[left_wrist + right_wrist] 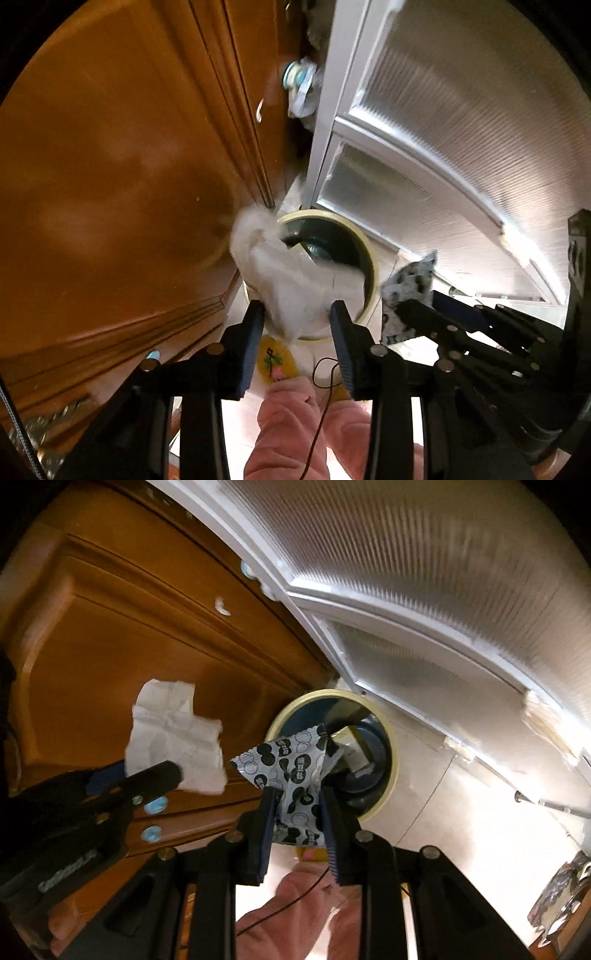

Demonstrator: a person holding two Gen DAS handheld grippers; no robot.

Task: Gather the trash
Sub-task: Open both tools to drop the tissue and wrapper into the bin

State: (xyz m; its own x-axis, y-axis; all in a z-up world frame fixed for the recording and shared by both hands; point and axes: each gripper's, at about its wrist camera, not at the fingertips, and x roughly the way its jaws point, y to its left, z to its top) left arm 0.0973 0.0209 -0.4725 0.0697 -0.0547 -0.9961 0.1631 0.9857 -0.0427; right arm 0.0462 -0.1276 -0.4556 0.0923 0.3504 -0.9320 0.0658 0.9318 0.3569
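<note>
Trash bin [384, 746] — a round container with a pale yellow rim and a dark interior — stands on the light floor [461, 812] in the far corner, between the brown wooden door [110, 166] on the left and the white-framed ribbed glass panel [461, 129] on the right. Some items already lie inside it; what they are cannot be made out.

Left gripper [297, 314] points down over the near left part of the bin. A crumpled white tissue [288, 280] sits between its fingers, with most of the paper spreading out past the tips and covering part of the bin's opening. The jaws stand moderately apart, and whether the pads press on the paper cannot be told from either view; in the right wrist view the tissue sits at the tip of one finger.

Right gripper [297, 801] hangs just to the right of the left one, aimed at the bin from the near side. A black-and-white patterned wrapper [291, 764] stands between its blue pads [267, 819], its top edge reaching over the bin's rim — the gap is narrow, and the wrapper appears to touch both pads.

Below both tools, on the near side, a person's pink trouser legs [291, 435] and a yellow slipper [273, 356] show on the floor, with a thin black cable [325, 373] hanging in front of them.
</note>
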